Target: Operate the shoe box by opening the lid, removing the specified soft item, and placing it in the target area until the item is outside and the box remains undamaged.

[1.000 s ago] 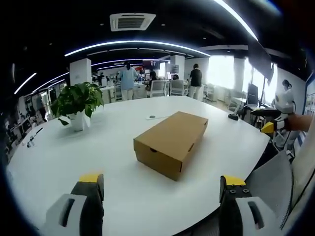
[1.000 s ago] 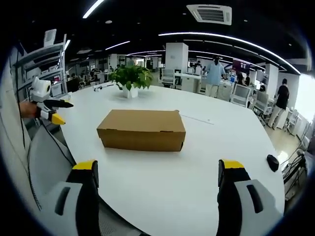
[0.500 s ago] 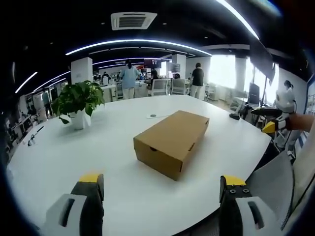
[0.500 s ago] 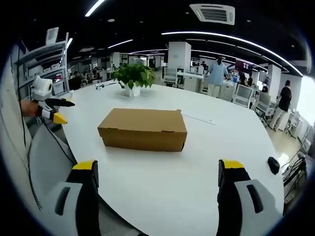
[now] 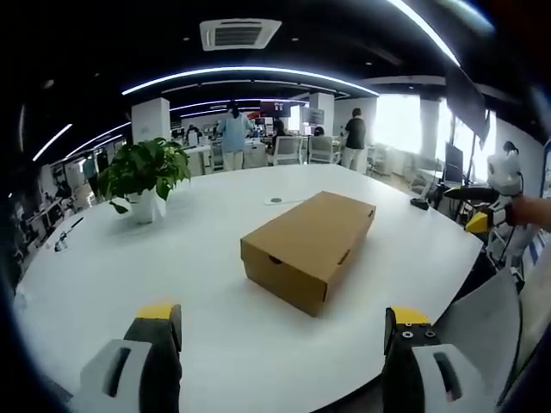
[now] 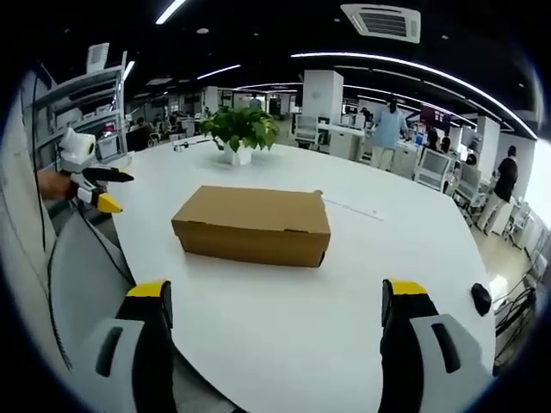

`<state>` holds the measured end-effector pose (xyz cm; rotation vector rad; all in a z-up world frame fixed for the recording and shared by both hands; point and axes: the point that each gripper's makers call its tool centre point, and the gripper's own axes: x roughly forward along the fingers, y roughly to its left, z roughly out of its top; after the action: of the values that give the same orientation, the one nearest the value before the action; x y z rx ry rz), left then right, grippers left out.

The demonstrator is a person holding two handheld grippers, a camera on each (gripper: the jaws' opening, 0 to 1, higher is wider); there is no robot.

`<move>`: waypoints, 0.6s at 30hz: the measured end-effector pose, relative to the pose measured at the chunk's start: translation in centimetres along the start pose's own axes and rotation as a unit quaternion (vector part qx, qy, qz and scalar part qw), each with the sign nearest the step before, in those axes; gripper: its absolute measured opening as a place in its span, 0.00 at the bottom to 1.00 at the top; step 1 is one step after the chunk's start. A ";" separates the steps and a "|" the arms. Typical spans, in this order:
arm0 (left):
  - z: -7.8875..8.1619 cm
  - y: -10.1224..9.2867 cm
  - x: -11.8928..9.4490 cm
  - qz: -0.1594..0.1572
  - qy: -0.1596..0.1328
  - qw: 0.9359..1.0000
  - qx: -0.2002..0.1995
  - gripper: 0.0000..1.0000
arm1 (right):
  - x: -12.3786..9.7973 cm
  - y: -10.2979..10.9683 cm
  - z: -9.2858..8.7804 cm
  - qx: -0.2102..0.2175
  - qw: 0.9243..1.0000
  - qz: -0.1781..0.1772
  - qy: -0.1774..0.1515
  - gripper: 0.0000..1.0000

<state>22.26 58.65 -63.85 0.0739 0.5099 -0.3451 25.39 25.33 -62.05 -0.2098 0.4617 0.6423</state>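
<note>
box (image 5: 308, 248) a shade nearer, lid shut | left tongs (image 5: 280, 331), right tongs (image 6: 275, 301) wide open, empty | approach only begun

Bare counter (image 5: 215, 335) lies open on every side of the closed box (image 5: 308, 247); a potted plant (image 5: 145, 176) stands well apart from it.

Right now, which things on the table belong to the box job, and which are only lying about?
For the job:
shoe box, lid shut
left claw, open
right claw, open

Only lying about:
potted plant
black mouse
small round disc
</note>
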 end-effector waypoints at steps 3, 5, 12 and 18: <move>0.1 0.0 0.2 0.002 0.001 1.000 -0.005 1.00 | 0.4 0.0 0.1 -0.006 1.000 0.008 0.004 0.96; 0.1 0.0 0.3 0.004 0.001 1.000 -0.005 1.00 | 0.7 -0.1 0.2 -0.011 1.000 0.014 0.006 0.96; 0.0 -0.2 0.7 0.006 0.005 1.000 -0.004 1.00 | 1.5 -0.4 0.4 -0.025 0.999 0.029 0.012 0.96; 0.0 -1.0 1.1 -0.005 0.004 1.000 0.002 1.00 | 2.3 -0.8 0.2 -0.037 0.998 0.049 0.022 0.96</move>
<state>22.80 57.34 -64.35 0.0771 0.5170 -0.3556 27.59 25.96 -62.97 -0.2739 0.4929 0.7520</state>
